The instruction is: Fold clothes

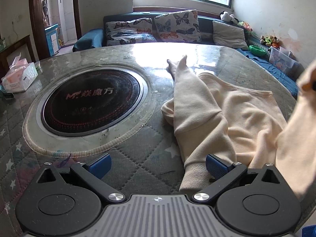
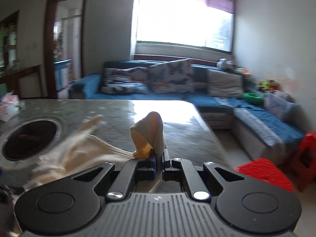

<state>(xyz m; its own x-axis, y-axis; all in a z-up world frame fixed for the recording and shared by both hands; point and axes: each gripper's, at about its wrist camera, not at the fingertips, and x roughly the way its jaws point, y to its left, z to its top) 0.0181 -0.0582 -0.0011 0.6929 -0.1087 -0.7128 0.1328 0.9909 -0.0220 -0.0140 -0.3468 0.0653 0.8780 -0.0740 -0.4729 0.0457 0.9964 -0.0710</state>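
A cream sweatshirt (image 1: 233,110) lies on the quilted table (image 1: 128,164), one sleeve stretched toward the far edge. My left gripper (image 1: 158,165) hovers open over the near table, its right blue pad (image 1: 216,165) against a sleeve cuff, nothing between the pads. In the right wrist view my right gripper (image 2: 159,158) is shut on a fold of the cream sweatshirt (image 2: 148,136), which sticks up above the pads; the rest of the garment trails down to the left, blurred. That lifted cloth rises at the right edge of the left wrist view.
A round black cooktop (image 1: 90,102) is set into the table at the left. A tissue pack (image 1: 19,77) sits at the far left edge. A blue sofa with butterfly cushions (image 2: 169,77) stands behind the table, and red plastic stools (image 2: 276,171) stand at the right.
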